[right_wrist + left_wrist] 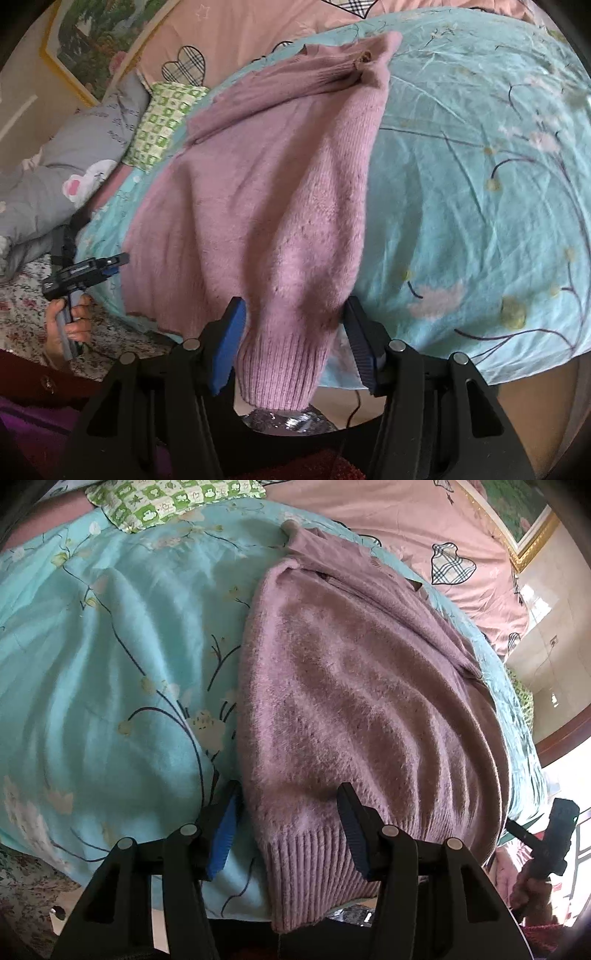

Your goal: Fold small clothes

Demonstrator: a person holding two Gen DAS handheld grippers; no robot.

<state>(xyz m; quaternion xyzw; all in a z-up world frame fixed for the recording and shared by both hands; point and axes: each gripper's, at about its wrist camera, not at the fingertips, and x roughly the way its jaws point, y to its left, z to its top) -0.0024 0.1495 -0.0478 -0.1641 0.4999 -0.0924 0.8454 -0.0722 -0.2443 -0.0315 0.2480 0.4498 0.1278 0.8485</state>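
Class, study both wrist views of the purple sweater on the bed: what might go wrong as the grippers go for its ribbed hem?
1. The left gripper straddles the purple sweater at its corner, one finger over the blue quilt; it may pinch quilt too.
2. The right gripper brackets only a narrow hem section, so the fuzzy knit could slip or bunch.

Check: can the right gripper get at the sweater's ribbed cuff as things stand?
Probably yes. The ribbed cuff already lies between the open fingers of the right gripper, hanging over the edge of the teal quilt. Nothing blocks it; the pads don't look pressed on the knit yet.
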